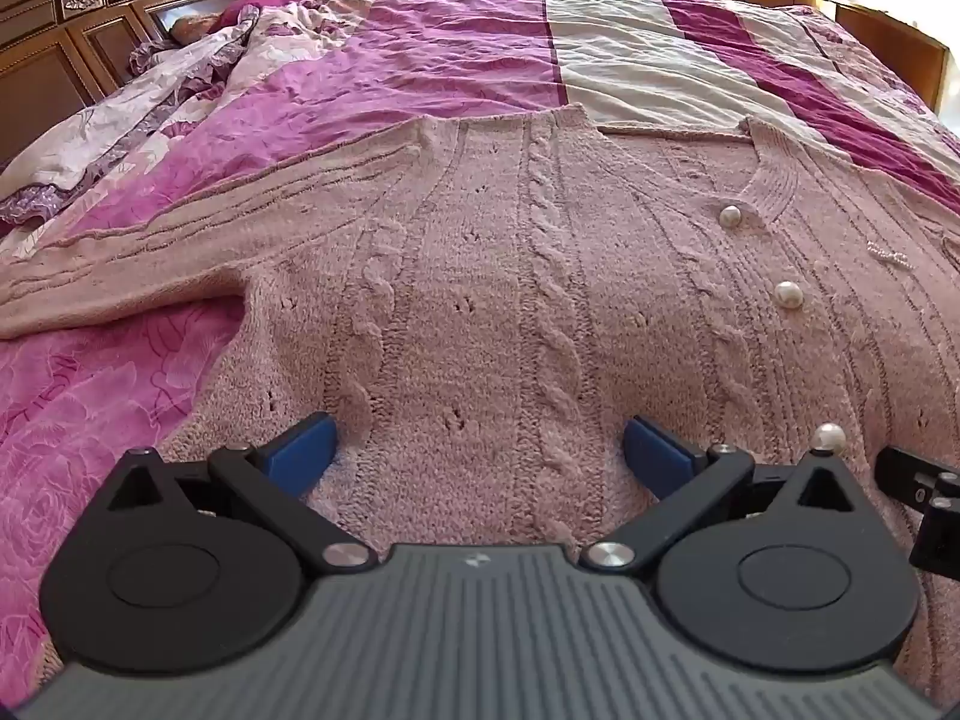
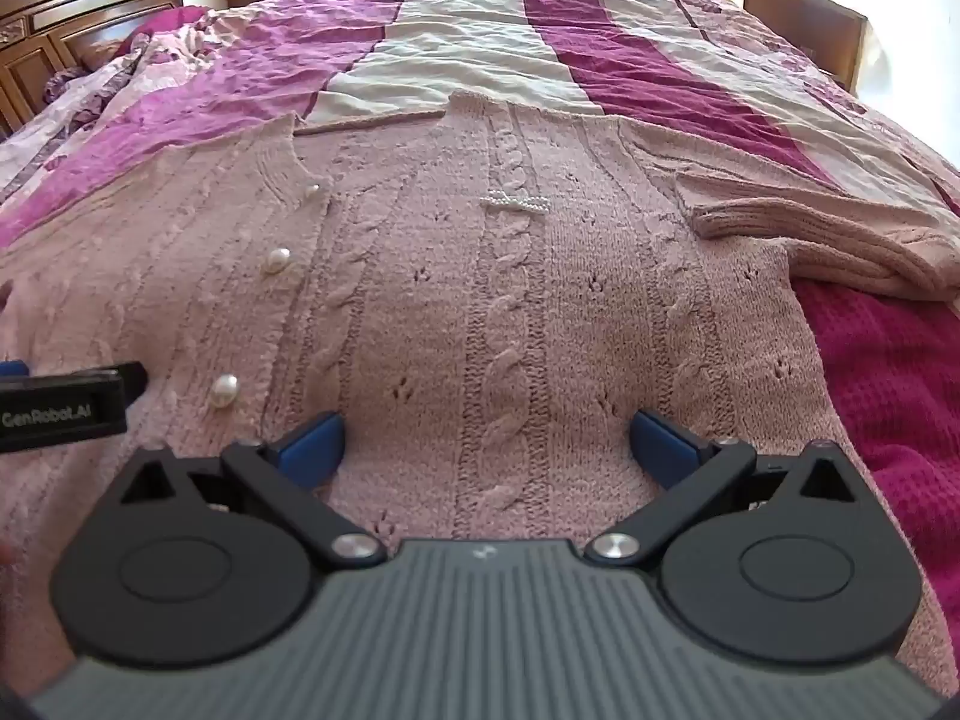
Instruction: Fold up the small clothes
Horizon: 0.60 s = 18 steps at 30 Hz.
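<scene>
Both my left tongs and right tongs are spread wide, gripping nothing, over the pink cardigan lying flat on the bed, sleeves out sideways, bedspread bare beyond.

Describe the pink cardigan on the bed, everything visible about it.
The cardigan is dusty pink, a soft chunky cable knit with small eyelet holes. It lies flat and front-up on the bedspread, neckline away from the cameras. Pearl buttons run down its closed placket, and a small bead bow sits on the chest. One sleeve stretches outward; the other sleeve is bent back, its ribbed cuff on the body. Both open tools hang above it.
</scene>
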{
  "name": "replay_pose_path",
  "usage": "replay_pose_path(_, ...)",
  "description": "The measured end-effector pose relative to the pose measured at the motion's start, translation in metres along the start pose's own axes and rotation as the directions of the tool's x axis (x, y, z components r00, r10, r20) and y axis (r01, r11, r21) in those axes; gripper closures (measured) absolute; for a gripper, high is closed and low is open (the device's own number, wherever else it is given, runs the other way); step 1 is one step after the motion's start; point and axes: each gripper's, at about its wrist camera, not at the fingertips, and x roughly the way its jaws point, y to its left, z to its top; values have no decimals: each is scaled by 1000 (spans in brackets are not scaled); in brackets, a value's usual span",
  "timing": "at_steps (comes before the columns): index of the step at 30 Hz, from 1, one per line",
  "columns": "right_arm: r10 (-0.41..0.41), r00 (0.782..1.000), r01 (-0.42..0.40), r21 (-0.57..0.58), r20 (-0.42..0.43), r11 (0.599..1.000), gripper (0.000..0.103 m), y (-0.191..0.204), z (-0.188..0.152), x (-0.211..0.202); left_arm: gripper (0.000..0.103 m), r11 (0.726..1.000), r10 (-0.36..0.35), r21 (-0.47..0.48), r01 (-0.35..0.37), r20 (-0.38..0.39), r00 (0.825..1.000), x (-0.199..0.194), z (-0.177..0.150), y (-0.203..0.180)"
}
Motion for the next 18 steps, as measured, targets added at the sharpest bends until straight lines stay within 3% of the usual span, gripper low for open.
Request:
replay_pose_path(2, 1, 1000, -1, 0, 0, 1000, 0, 0, 0, 0, 0, 999, 30, 28, -31, 30, 999, -2, -1, -2)
replay_pose_path(18, -1, 1000, 1, -2, 8, 1000, 0, 1, -2, -1, 0, 1000, 22, 20, -22, 17, 1000, -1, -2, -5)
